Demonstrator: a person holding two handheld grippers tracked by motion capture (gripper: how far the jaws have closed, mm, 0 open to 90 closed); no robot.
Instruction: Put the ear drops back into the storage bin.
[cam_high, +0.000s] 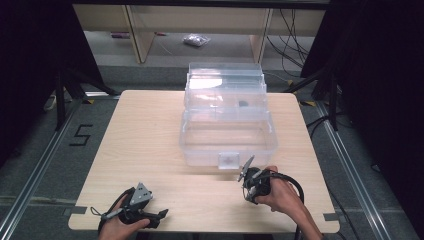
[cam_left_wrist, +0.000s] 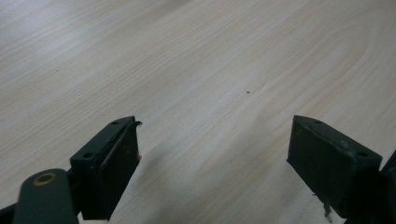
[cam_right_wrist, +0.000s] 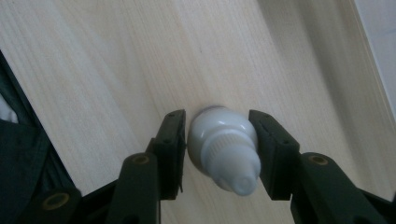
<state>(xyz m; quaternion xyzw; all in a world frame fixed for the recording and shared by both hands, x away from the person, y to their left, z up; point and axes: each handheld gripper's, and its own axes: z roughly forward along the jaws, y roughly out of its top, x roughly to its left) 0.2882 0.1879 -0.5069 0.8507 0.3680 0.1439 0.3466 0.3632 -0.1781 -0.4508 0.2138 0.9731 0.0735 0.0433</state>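
1. I am looking down at a clear plastic tiered storage box (cam_high: 227, 132) sitting open on the far middle of the pale wooden bench (cam_high: 145, 145), its upper trays stepped back toward the far edge.
2. I am seeing a small dark item (cam_high: 243, 104) lying in one of the upper trays; I cannot tell what it is. The large lower compartment is looking bare through its clear walls, and a small clear latch (cam_high: 229, 160) is hanging on its near wall.
3. I am holding a small white plastic dropper bottle (cam_right_wrist: 224, 148) in the right hand-held gripper (cam_right_wrist: 219, 149), the two black pads pressing on its sides.
4. In the right gripper view, the bottle is showing a rounded white body, a ribbed band around the neck and a blunt, tapered cap that is pointing back toward the camera. Its far end is lying against, or just above, the bench surface; I cannot tell which.
5. From the high view, the right hand-held gripper (cam_high: 248, 176) is sitting just in front of the box's near wall, toward the right, with the person's right hand (cam_high: 280, 192) wrapped around it and its cable looping off to the right.
6. The left hand-held gripper (cam_high: 150, 212) is resting low at the near left edge of the bench, well apart from the box. In its own view, its jaws are standing wide apart over bare wood grain with nothing between them.
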